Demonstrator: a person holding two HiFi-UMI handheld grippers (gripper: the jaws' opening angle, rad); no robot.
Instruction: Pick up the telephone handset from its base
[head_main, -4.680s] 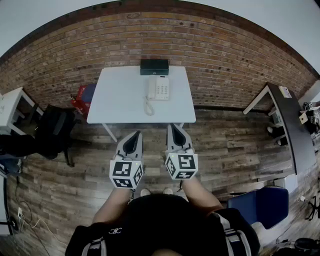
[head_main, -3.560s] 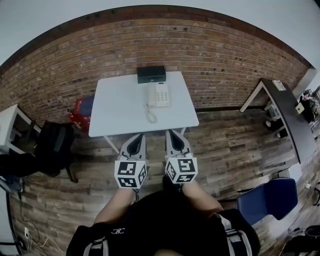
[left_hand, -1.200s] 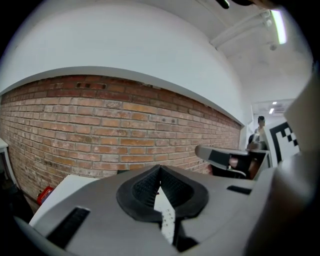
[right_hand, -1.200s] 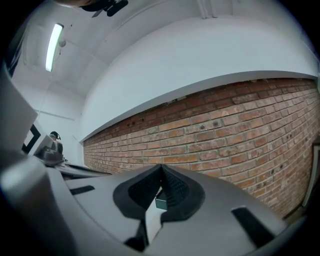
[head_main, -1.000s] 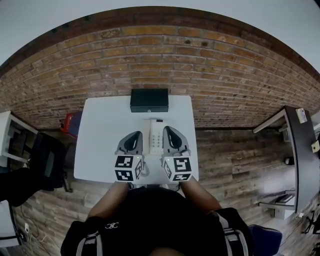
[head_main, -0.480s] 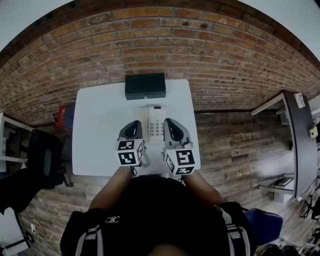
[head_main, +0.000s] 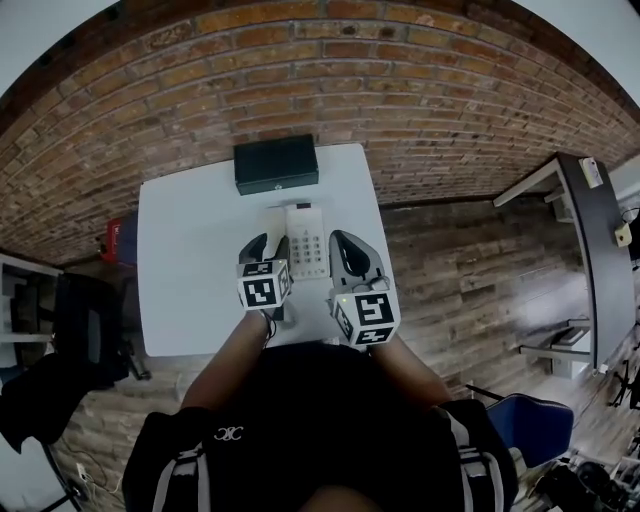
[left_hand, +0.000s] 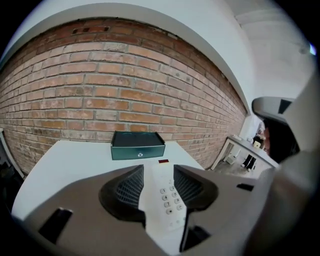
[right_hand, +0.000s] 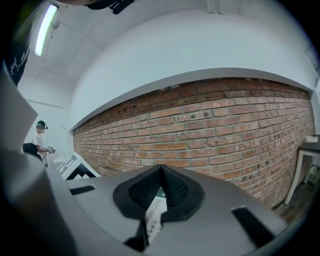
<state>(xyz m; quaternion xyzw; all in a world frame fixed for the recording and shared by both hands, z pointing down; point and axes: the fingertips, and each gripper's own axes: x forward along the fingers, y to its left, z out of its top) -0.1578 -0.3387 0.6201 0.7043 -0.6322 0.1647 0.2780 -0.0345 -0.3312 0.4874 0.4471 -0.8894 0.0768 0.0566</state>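
The table (head_main: 185, 270) has lots of bare room left of the telephone (head_main: 305, 240). Just behind it, a black box (head_main: 276, 164) by the brick wall (head_main: 300, 70) blocks the way. The right gripper (head_main: 343, 241) fills the thin strip on its right.

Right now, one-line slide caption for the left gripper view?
Left gripper, fingers opening, above the white telephone, which shows in the gap ungripped; dark green box behind on the white table.

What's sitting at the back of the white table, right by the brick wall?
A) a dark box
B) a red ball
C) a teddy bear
A: a dark box sits at the far edge of the table by the bricks, just beyond the telephone.
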